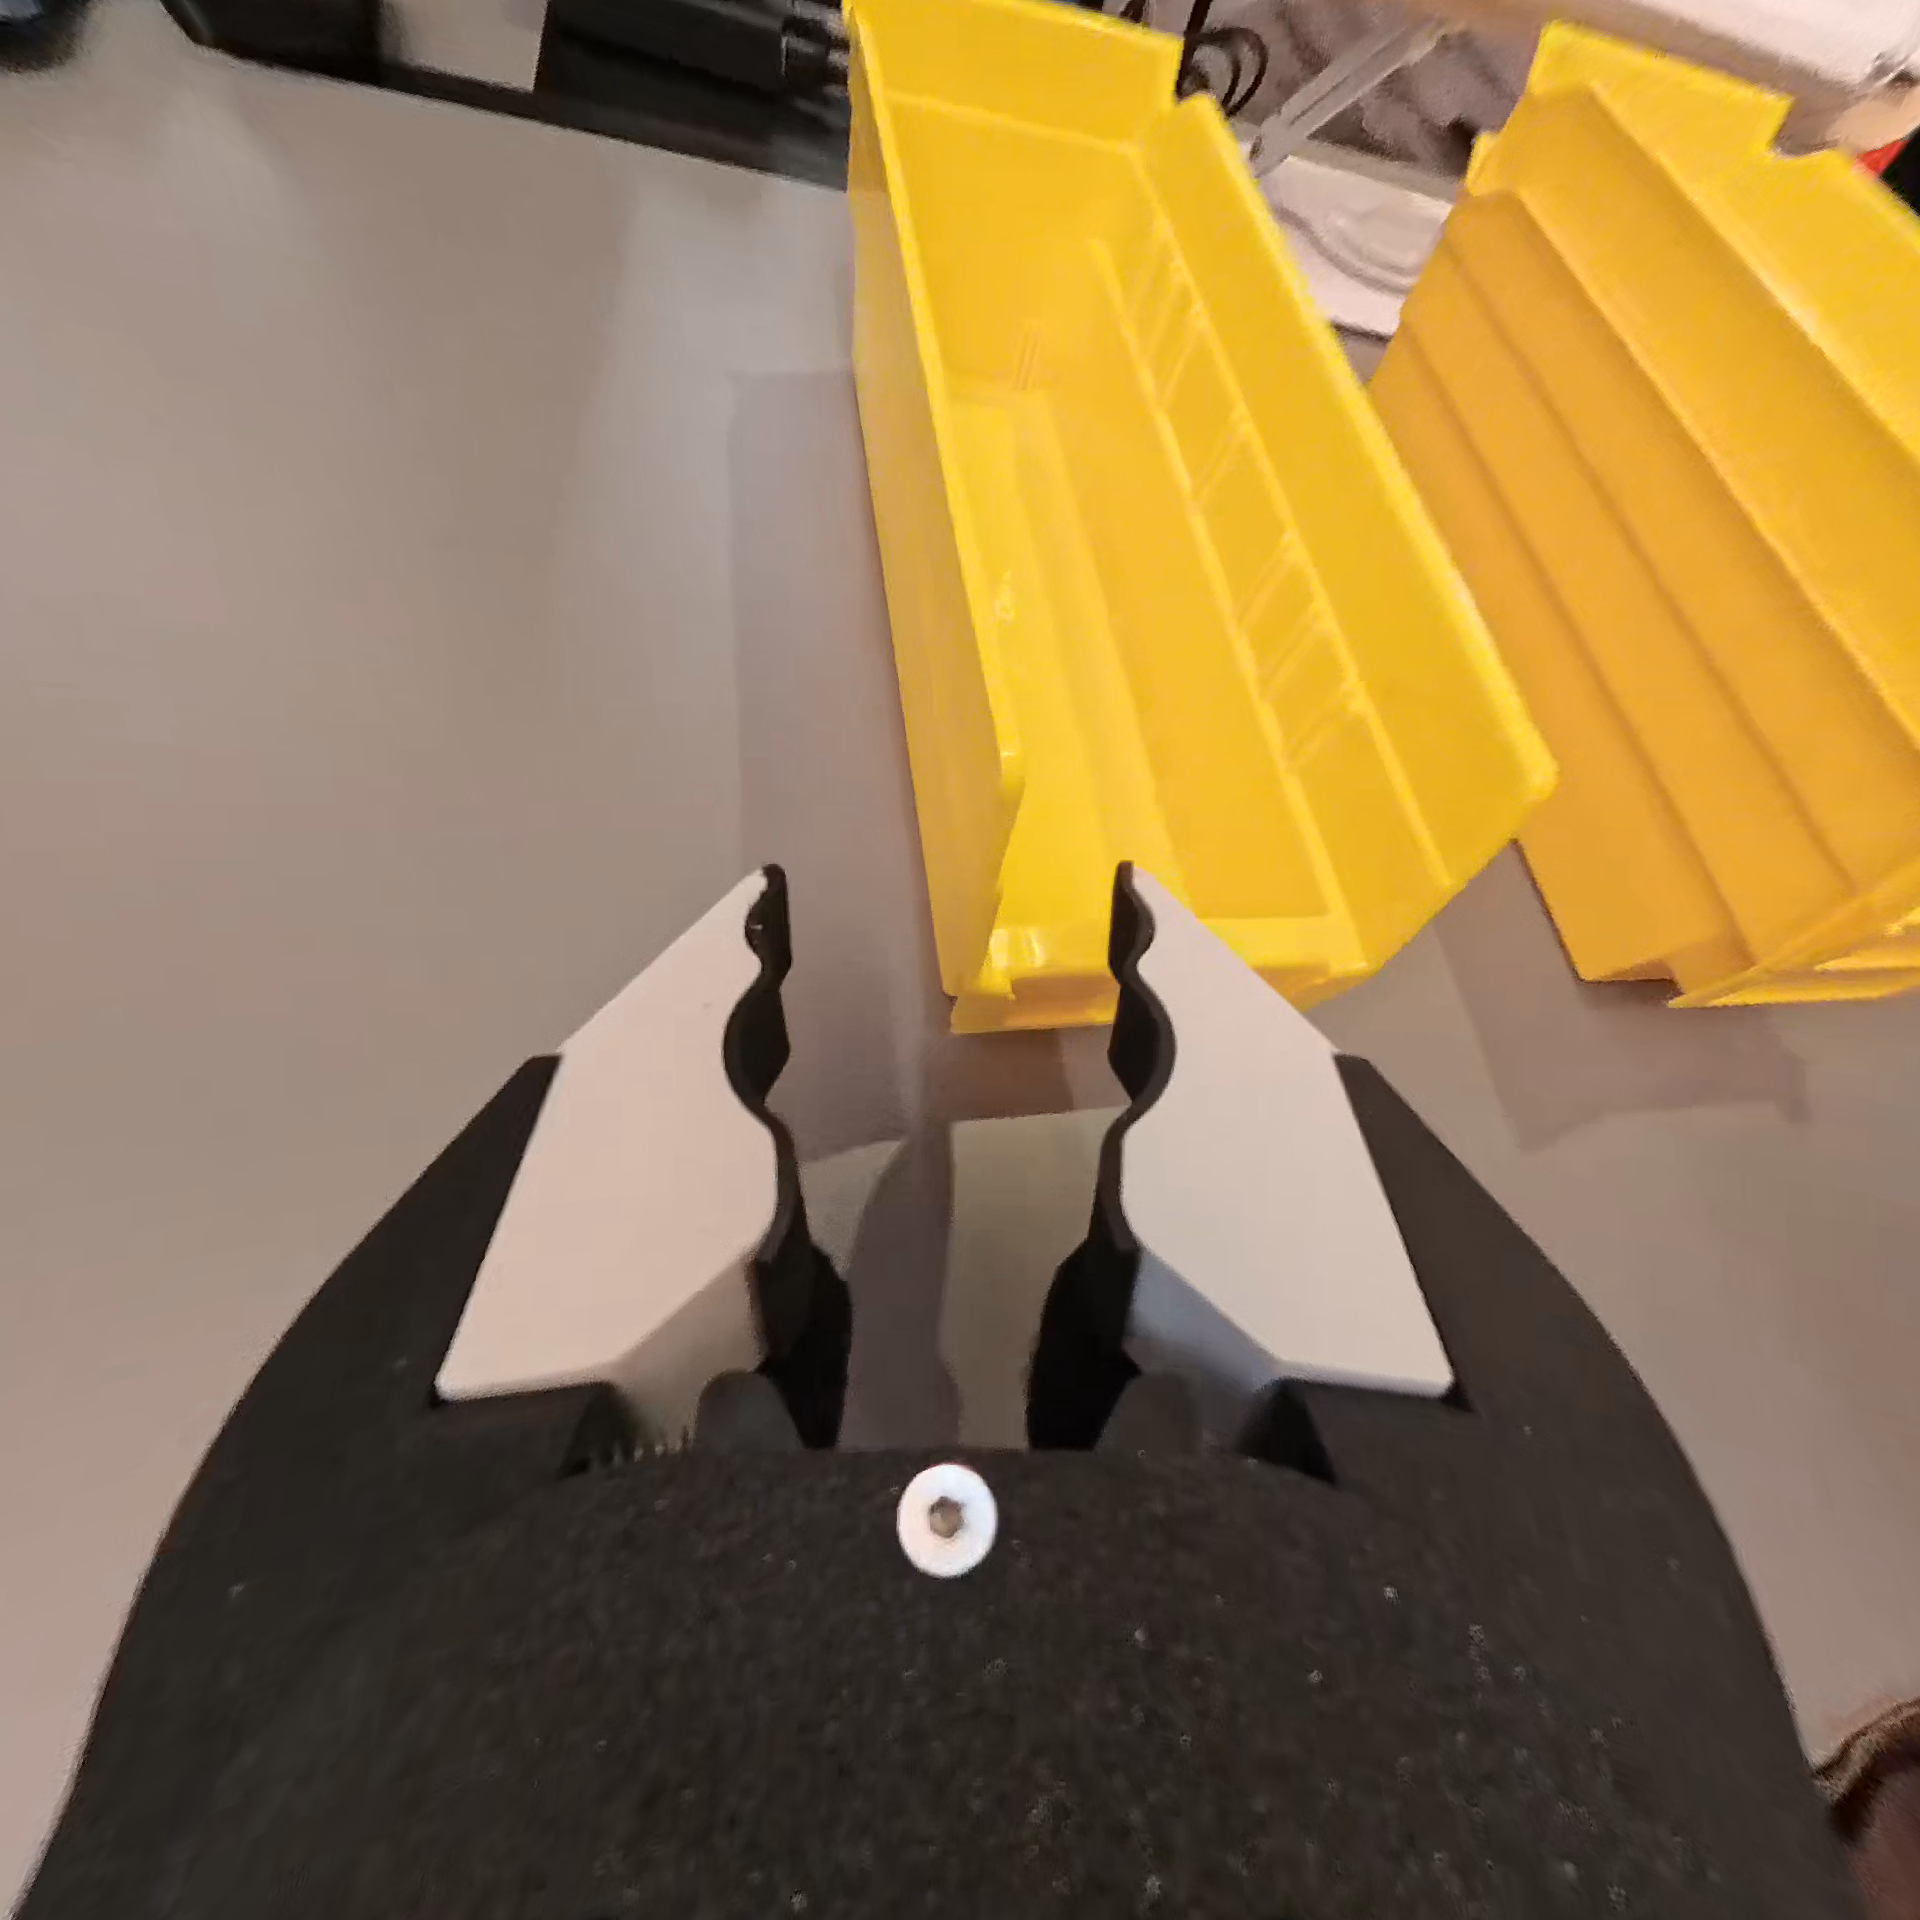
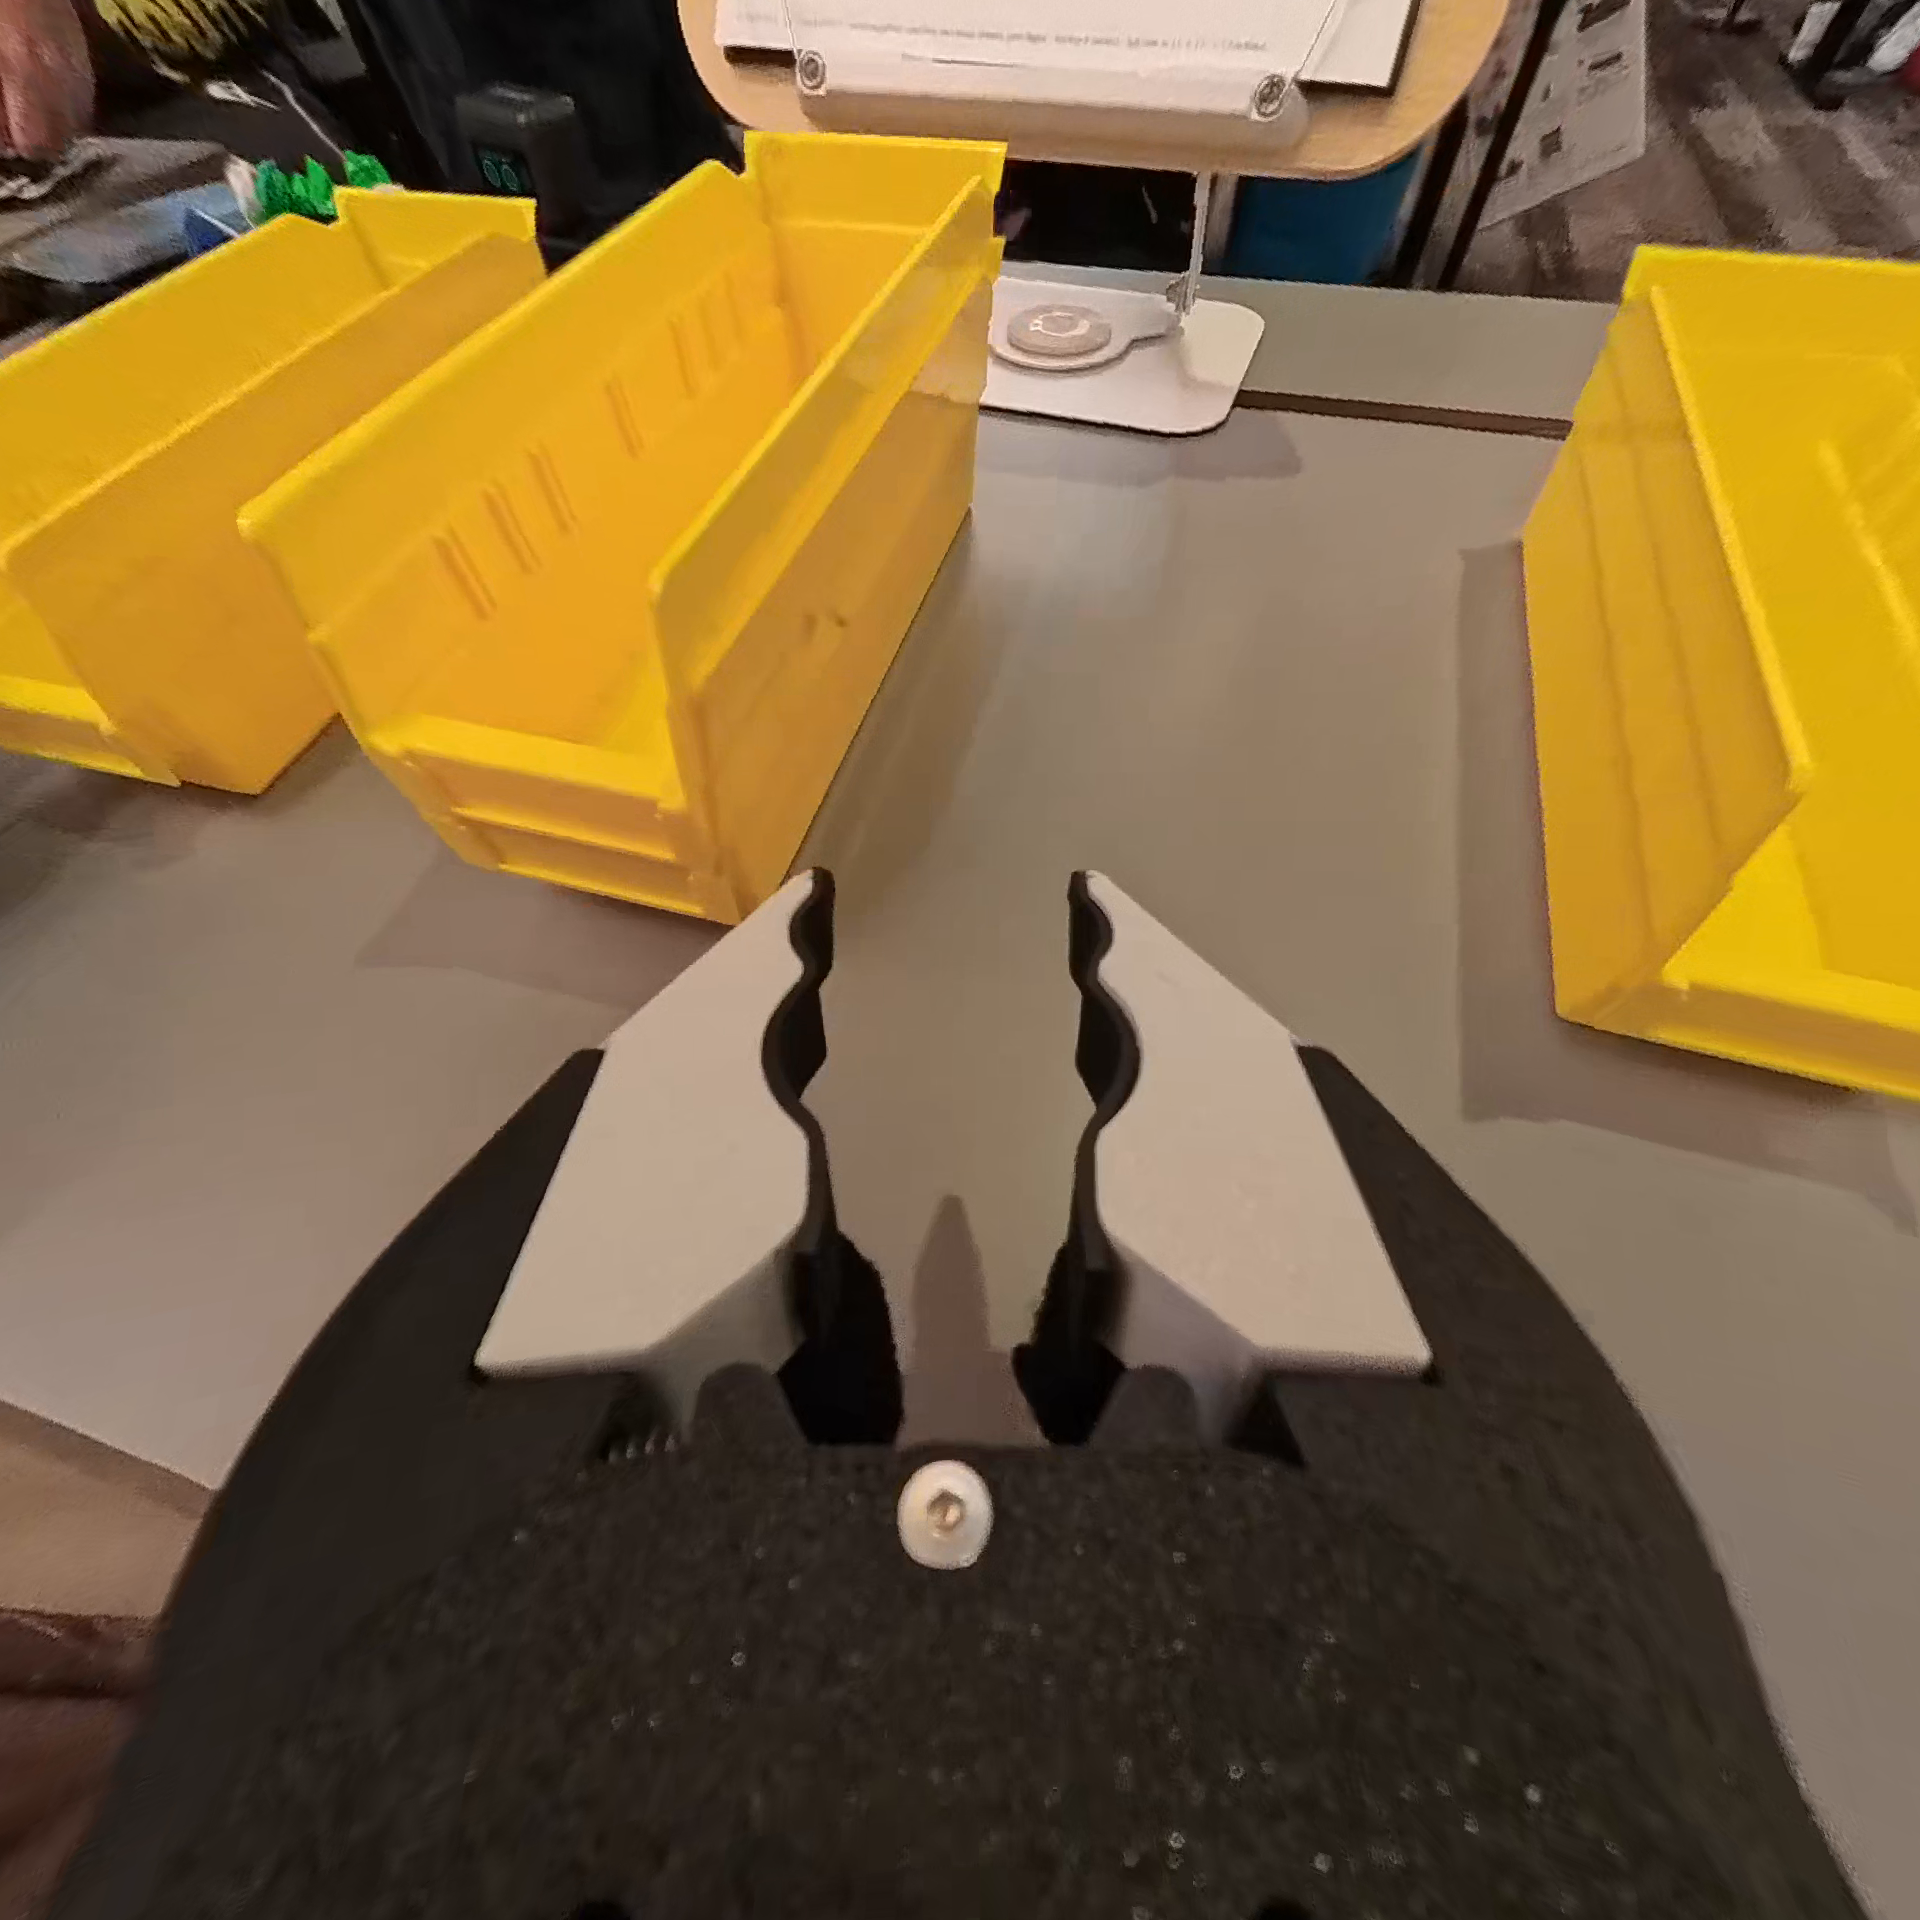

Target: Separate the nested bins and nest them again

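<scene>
Yellow plastic bins stand on a grey table [image 2: 1195, 727]. In the left wrist view, one open bin [image 1: 1143, 582] lies lengthwise ahead, with a second bin [image 1: 1683, 540] showing its stepped outer side to the right. My left gripper [image 1: 948, 873] is open and empty, just in front of the first bin's near left corner. In the right wrist view, a bin [image 2: 177, 499] sits at the far left. Beside it is a bin [image 2: 623, 540] with two stacked front lips, so it looks nested. Another bin [image 2: 1714, 675] is at the right edge. My right gripper [image 2: 951, 878] is open and empty over bare table between them.
A white stand base [image 2: 1122, 353] with a thin post holds a paper board at the back of the table. Dark equipment [image 1: 623, 62] lines the far edge in the left wrist view. A hand shows at the lower right [image 1: 1870, 1766].
</scene>
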`<action>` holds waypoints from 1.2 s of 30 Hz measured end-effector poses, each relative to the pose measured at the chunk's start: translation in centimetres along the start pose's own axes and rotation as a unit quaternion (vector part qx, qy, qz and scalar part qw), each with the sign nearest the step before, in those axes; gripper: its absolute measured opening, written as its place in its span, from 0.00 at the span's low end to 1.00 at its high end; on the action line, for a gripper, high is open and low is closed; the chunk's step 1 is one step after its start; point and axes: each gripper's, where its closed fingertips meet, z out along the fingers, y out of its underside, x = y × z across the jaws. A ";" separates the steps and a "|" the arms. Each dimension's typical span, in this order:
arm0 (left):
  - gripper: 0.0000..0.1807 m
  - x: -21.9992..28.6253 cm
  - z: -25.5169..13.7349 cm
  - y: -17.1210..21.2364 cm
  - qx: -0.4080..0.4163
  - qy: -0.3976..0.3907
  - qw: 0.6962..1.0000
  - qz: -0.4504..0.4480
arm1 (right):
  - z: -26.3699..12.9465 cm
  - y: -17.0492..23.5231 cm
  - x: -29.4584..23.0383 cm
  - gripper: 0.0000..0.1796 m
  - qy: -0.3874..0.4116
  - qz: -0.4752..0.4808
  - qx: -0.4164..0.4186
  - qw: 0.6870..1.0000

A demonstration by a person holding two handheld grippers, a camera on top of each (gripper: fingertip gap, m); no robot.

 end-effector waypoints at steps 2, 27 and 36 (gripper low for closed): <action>0.31 0.0 0.9 0.1 -0.007 -0.003 1.000 -0.008 | -0.1 0.1 0.2 0.25 -0.013 0.018 -0.007 1.000; 0.00 7.5 -3.6 -10.3 0.207 -0.063 0.976 -0.036 | -4.6 2.7 4.4 0.24 -0.006 0.058 0.007 0.998; 0.00 17.3 -4.8 -14.2 0.264 -0.019 0.964 0.010 | -4.4 2.6 3.3 0.24 -0.004 0.017 0.005 1.000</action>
